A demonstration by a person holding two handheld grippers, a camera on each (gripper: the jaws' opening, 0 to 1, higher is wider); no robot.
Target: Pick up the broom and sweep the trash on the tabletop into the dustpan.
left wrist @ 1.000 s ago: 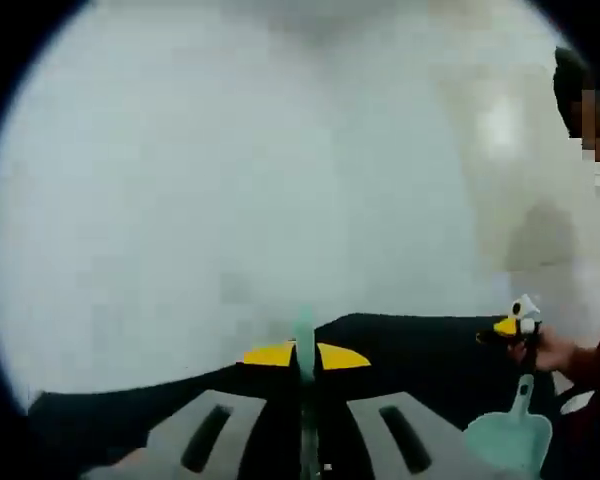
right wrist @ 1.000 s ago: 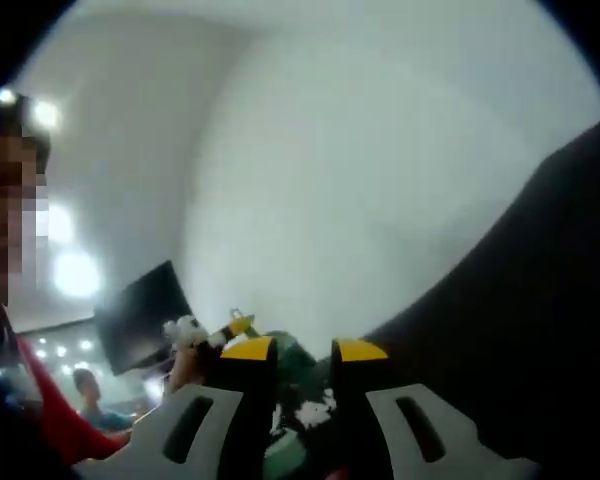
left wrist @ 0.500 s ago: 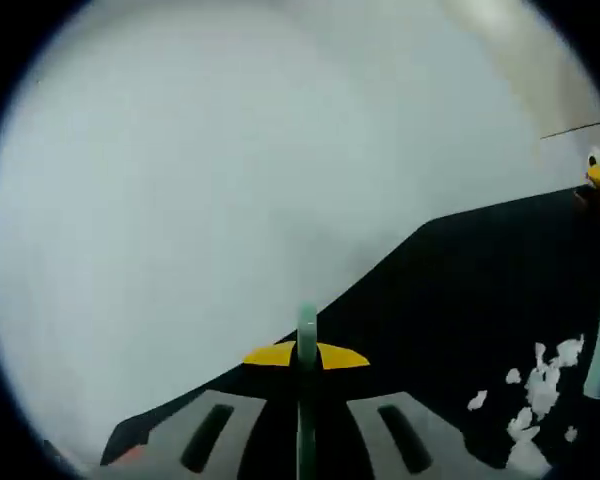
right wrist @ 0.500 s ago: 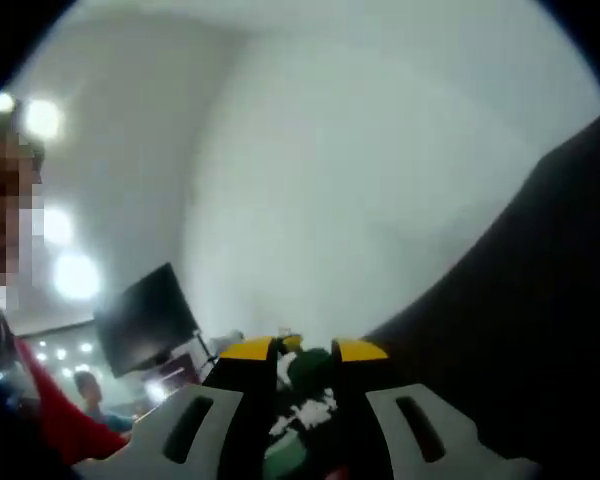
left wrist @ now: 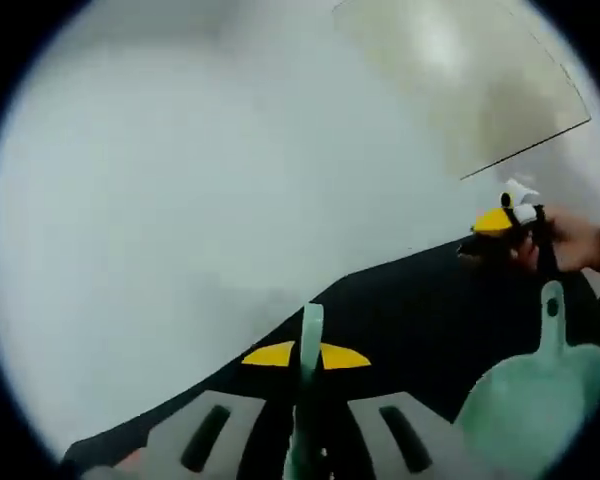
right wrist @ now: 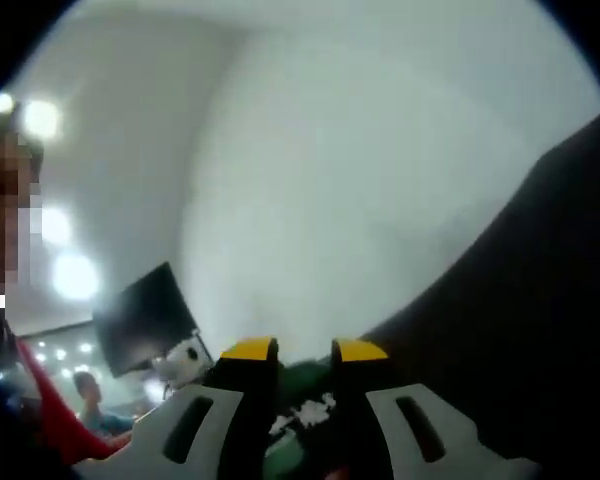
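A thin pale-green broom handle (left wrist: 306, 375) stands pinched between the yellow-tipped jaws of the left gripper (left wrist: 305, 355), above a black tabletop (left wrist: 410, 320). To its right the smooth mint plastic dustpan (left wrist: 533, 398) hangs from the right gripper (left wrist: 502, 222), whose jaws clamp dark green plastic with white scraps (right wrist: 305, 412).

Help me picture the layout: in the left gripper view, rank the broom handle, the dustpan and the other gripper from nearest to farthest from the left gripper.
1. Broom handle: clamped in the left gripper.
2. Dustpan: lower right.
3. Right gripper: right, beyond the dustpan's handle.
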